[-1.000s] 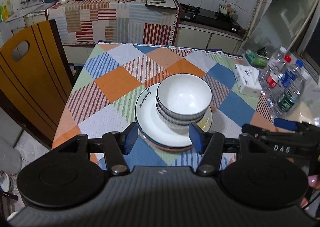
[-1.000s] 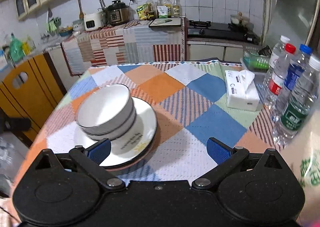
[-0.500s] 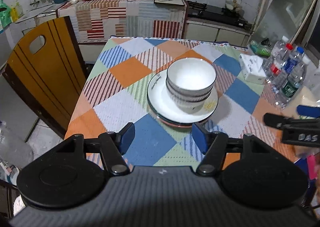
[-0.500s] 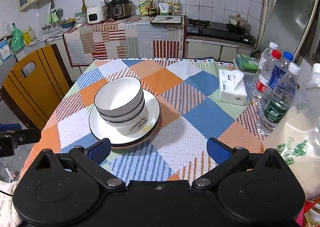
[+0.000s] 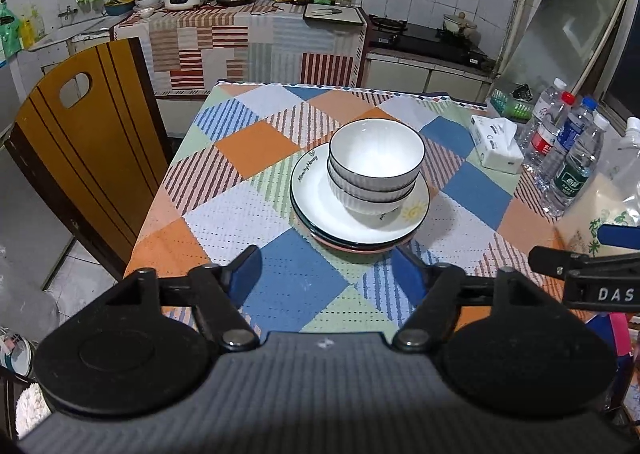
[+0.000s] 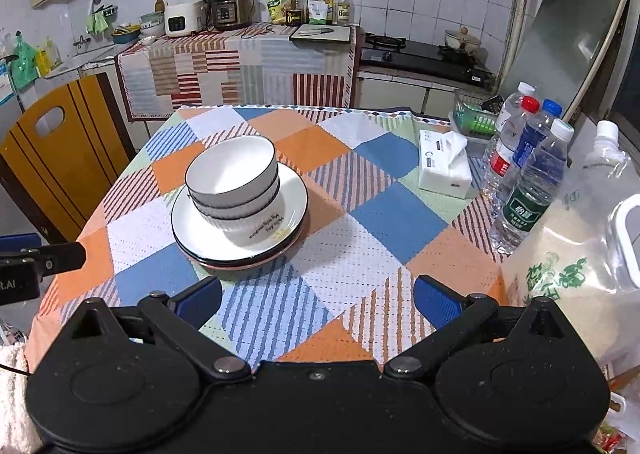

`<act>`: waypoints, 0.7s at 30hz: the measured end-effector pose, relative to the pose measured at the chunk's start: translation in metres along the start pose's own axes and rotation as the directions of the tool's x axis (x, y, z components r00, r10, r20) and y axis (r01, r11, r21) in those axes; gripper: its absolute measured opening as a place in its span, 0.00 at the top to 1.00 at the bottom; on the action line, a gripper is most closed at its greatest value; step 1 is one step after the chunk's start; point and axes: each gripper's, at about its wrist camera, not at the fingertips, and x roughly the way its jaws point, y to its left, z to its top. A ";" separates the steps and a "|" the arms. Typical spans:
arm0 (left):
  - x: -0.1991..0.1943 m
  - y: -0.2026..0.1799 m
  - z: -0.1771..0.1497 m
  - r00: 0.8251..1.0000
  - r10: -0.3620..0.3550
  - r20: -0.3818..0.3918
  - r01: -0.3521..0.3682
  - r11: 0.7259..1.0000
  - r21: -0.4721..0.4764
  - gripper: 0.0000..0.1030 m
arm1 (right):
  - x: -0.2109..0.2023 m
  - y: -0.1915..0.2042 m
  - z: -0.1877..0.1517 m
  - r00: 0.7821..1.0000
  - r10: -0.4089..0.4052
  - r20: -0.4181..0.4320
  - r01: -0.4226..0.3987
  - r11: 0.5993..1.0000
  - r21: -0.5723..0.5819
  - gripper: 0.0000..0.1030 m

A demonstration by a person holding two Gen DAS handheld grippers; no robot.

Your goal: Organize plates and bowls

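Note:
Stacked white bowls with dark rims sit on a stack of plates in the middle of the checked tablecloth. They also show in the right wrist view, bowls on plates. My left gripper is open and empty, held back above the table's near edge. My right gripper is open and empty, also back at the near edge, right of the stack. Neither touches the dishes.
A tissue box and several water bottles stand at the table's right side, with a plastic bag nearer. A wooden chair stands left of the table. A kitchen counter lies behind.
Both grippers have drawn back and up from the dish stack toward the table's near edge. The bowls and plates have stayed in place.

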 end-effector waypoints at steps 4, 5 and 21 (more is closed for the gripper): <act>0.002 0.000 -0.004 1.000 0.006 -0.007 -0.006 1.000 0.008 0.24 | 0.005 0.004 -0.005 1.000 -0.003 -0.011 0.003 1.000 -0.010 0.00; 0.003 0.000 -0.004 1.000 0.008 -0.006 -0.008 1.000 0.011 0.22 | 0.006 0.005 -0.005 1.000 -0.001 -0.013 0.000 1.000 -0.010 0.00; -0.001 -0.008 -0.008 0.999 0.039 0.012 -0.040 0.998 0.058 0.04 | -0.005 0.010 -0.010 0.999 -0.042 0.008 0.042 0.999 -0.017 0.00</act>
